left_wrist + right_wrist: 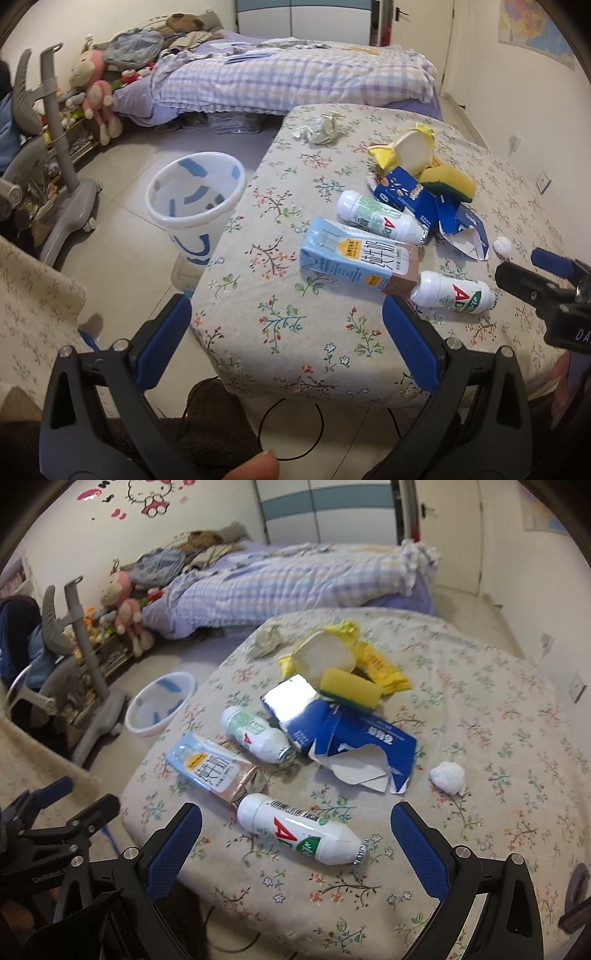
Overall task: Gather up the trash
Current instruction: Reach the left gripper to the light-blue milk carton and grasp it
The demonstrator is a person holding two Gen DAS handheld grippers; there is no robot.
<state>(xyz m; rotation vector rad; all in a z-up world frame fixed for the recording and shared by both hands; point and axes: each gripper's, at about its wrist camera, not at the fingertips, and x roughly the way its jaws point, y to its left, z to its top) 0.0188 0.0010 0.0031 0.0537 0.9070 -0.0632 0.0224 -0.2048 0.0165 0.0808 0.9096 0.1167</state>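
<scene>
Trash lies on a table with a floral cloth [295,332]: a light-blue milk carton [354,260] [210,766], two white drink bottles [384,216] [452,291] [299,829] [256,733], a torn dark-blue carton [424,206] [351,738], a yellow sponge [448,182] [349,688], yellow wrappers [380,664], crumpled paper [325,127] [267,640] and a small white paper ball [502,245] [447,777]. A white bin [195,192] [160,705] stands on the floor left of the table. My left gripper [286,341] is open and empty above the table's near corner. My right gripper [297,843] is open around the nearest bottle, not touching it.
A bed with a checked quilt [295,77] lies behind the table. A grey chair base [70,206] and plush toys [96,96] are at the left. A black cable [291,432] lies on the floor by the table's near edge.
</scene>
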